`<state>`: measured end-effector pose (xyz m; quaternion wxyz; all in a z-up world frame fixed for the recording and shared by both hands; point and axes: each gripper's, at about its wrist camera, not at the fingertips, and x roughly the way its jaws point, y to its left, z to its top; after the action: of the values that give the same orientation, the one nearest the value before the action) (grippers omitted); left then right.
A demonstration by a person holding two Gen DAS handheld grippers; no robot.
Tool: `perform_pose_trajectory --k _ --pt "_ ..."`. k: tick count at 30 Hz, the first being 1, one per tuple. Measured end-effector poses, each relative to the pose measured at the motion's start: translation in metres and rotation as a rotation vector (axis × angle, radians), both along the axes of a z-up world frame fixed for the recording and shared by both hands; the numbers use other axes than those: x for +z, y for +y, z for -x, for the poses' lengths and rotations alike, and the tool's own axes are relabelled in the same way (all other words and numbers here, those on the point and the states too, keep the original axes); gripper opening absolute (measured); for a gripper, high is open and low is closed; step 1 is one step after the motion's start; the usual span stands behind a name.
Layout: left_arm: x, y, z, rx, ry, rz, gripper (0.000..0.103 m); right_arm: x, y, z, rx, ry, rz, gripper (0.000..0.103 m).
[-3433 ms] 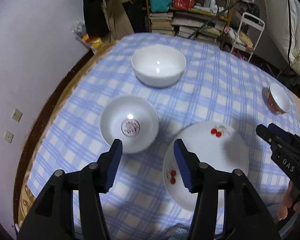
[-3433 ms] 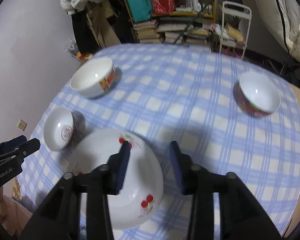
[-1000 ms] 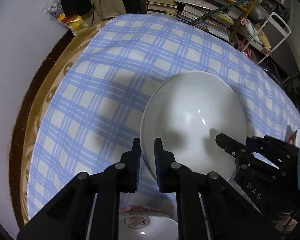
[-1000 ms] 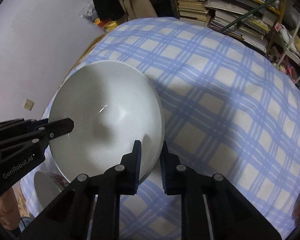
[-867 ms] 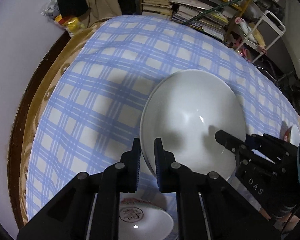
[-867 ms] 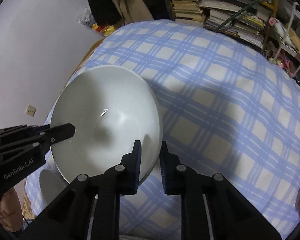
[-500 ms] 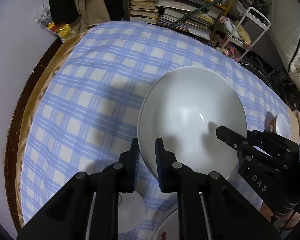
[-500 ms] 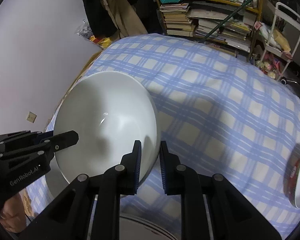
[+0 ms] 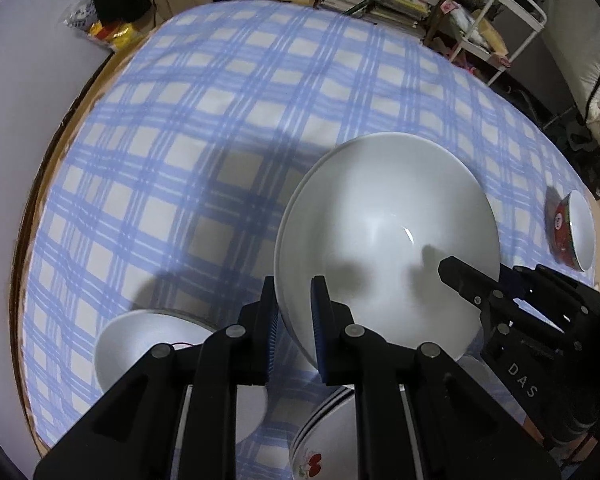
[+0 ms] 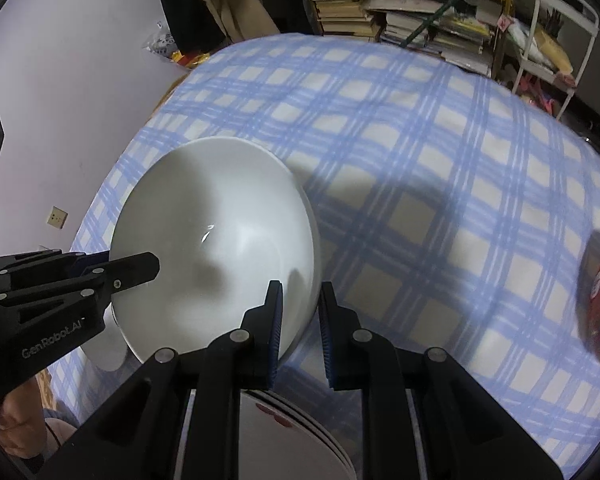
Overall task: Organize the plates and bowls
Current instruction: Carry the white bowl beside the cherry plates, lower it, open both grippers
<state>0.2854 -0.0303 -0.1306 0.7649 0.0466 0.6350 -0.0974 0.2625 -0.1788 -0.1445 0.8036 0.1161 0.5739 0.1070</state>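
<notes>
From the left wrist view, the left hand-held gripper (image 9: 294,312) is clamped on the near-left rim of the big white bowl (image 9: 388,240), one pad inside and one outside, and the bowl looks to be held up off the checked cloth on the bench (image 9: 220,120) with its shadow spread out beyond it. Across the bowl, the right hand-held gripper (image 9: 456,274) pokes in over the opposite rim. Just below and to the left of the left hand-held gripper sits a small white bowl (image 9: 148,340), and right under its fingers is a cherry-print plate (image 9: 324,440), seemingly a stack going by the layered rims. Way off past the right one, a red-sided bowl (image 9: 572,236) is on its own. Switching to the right wrist view, the right hand-held gripper (image 10: 300,312) is likewise pinched onto the bowl's wall at the near-right edge, while the left one reaches in from the far side. The plate stack peeks out directly beneath its fingers, and the red-sided bowl sits well out to its right. Progress-wise, it looks like early-to-middle: the plates seem gathered already, the big bowl is mid-carry, probably headed for that stack, and the small bowl and red one are not yet dealt with.
</notes>
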Motion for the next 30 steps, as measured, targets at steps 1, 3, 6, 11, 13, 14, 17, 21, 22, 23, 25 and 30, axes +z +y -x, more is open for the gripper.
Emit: perform_pose_trajectory --k 1,3,6,11,13,14,17,21,22,23,25,30 --pt "-0.004 0.002 -0.001 0.011 0.01 0.004 0.014 -0.002 0.001 0.0 -0.003 -0.006 0.0 0.019" --pt "-0.008 0.006 -0.003 0.029 0.02 0.014 0.014 -0.003 0.001 -0.001 -0.01 -0.013 -0.014 0.02" --pt "-0.01 0.009 -0.003 0.032 0.026 0.025 0.014 -0.002 0.001 -0.002 -0.009 -0.015 -0.027 0.021" --pt "-0.004 0.016 -0.001 0.031 0.002 0.03 0.017 0.005 0.004 -0.004 -0.003 0.004 -0.026 0.022" --pt "0.003 0.019 0.0 0.026 -0.015 0.031 0.018 0.017 0.007 -0.002 0.0 -0.034 0.02 0.022" --pt "0.008 0.021 0.002 0.027 -0.026 0.031 0.019 0.023 0.008 -0.001 0.003 -0.05 0.044 0.022" --pt "0.02 0.029 0.003 0.033 -0.05 0.03 0.03 0.034 0.008 0.002 -0.001 -0.059 0.06 0.03" --pt "0.043 0.043 0.012 0.034 -0.123 0.034 0.055 0.052 0.011 0.012 -0.006 -0.091 0.047 0.049" --pt "0.048 0.047 0.015 0.03 -0.136 0.035 0.06 0.054 0.013 0.014 -0.003 -0.098 0.049 0.059" --pt "0.052 0.052 0.016 0.029 -0.145 0.03 0.063 0.058 0.016 0.016 -0.002 -0.107 0.049 0.068" --pt "0.062 0.061 0.021 0.027 -0.17 0.011 0.069 0.066 0.023 0.022 0.003 -0.122 0.031 0.082" --pt "0.075 0.086 0.033 0.057 -0.188 -0.016 0.077 0.08 0.042 0.034 0.023 -0.155 0.004 0.101"
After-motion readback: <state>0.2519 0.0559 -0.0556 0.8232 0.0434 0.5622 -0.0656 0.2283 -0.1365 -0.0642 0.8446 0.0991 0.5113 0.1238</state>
